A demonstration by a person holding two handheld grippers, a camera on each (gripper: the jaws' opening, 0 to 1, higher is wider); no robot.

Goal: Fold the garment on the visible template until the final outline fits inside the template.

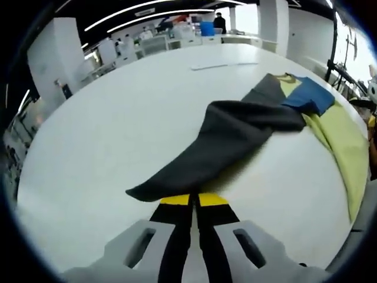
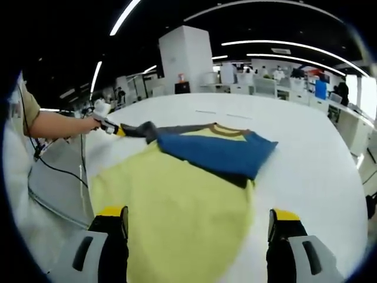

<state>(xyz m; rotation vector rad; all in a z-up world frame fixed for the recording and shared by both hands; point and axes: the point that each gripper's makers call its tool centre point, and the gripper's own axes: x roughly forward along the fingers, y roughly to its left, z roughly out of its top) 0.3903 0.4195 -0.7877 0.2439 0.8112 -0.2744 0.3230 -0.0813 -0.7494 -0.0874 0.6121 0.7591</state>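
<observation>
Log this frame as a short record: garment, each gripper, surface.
garment: yellow shirt with one blue sleeve folded across it and one grey sleeve pulled out sideways
left gripper: shut on grey sleeve tip
right gripper: open, jaws apart over the yellow body
surface: white table
template: cannot tell

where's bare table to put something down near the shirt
Bare white table lies beyond the blue sleeve, and beside the dark grey sleeve. It is crowded where the left gripper pinches that sleeve and over the yellow body.
</observation>
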